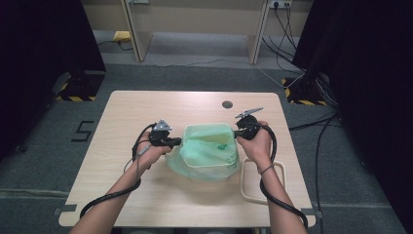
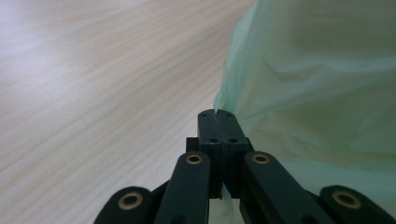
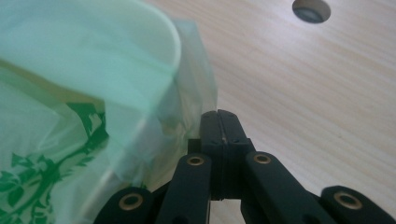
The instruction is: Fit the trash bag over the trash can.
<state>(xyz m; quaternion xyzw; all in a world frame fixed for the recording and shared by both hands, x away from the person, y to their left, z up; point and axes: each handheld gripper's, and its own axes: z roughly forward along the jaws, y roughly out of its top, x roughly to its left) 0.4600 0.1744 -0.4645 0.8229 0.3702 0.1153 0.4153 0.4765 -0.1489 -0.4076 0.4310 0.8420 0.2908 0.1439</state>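
A pale green plastic bag (image 1: 208, 146) with a dark green leaf print lies draped over a cream bin on the table. My left gripper (image 1: 178, 142) is at the bag's left edge. In the left gripper view its jaws (image 2: 217, 113) are shut with the bag's thin film (image 2: 317, 84) pinched between them. My right gripper (image 1: 237, 133) is at the bag's right edge. In the right gripper view it (image 3: 219, 113) is shut on a fold of the bag (image 3: 70, 60), next to the bin's curved rim (image 3: 159, 32). The mouth of the bag is stretched between the two grippers.
The light wooden table (image 1: 146, 195) has a round cable hole (image 1: 227, 104) behind the bag, also seen as the hole (image 3: 311, 9). A cream rectangular ring (image 1: 245, 187) lies at the front right under my right forearm. Black cables trail from both grippers.
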